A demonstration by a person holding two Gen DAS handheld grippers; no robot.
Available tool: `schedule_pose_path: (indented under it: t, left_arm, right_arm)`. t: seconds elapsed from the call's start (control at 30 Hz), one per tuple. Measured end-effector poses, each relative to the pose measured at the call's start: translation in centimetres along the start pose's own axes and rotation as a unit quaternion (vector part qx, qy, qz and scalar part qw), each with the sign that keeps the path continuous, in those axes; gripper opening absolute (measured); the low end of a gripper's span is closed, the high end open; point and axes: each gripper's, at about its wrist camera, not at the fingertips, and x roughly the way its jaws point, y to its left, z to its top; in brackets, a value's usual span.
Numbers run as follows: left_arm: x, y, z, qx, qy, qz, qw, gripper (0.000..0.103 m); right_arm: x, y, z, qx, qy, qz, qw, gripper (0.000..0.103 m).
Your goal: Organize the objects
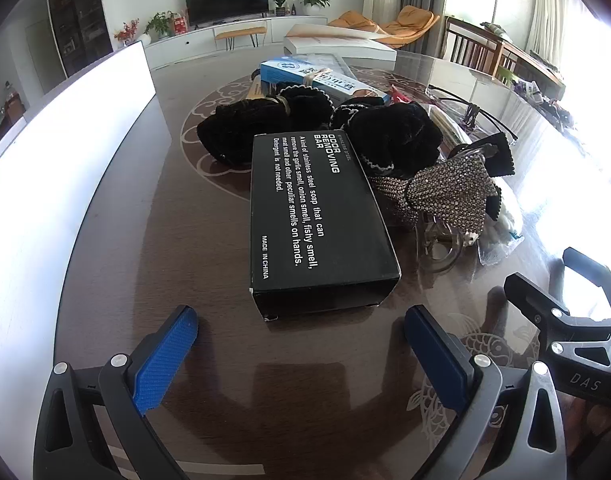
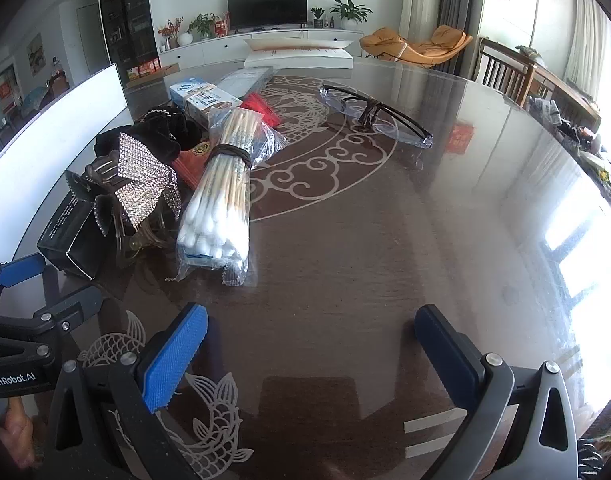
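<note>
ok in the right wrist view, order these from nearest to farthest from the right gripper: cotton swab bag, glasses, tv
1. Clear plastic bag of white cotton swabs, ahead, left of centre.
2. Dark-framed glasses, farther up the table, right of centre.
3. Black flat-screen TV, against the far wall.

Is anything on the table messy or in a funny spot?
Yes. Most things sit jumbled in one heap: the black odor removing bar box leans up on the black velvet hair ties, beside the sparkly bow hair clip and bagged cotton swabs. The eyeglasses lie alone, apart. Nothing looks spilled or broken.
</note>
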Motion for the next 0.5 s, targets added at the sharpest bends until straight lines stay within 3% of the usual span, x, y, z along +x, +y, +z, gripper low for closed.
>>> schedule_pose_path:
  t: [0.5]
  left_arm:
    - [0.04, -0.07, -0.05, 0.000, -0.001, 0.000, 1.0000, 0.103]
  right_arm:
    - [0.07, 0.05, 0.05, 0.000, -0.008, 0.000, 1.000, 0.103]
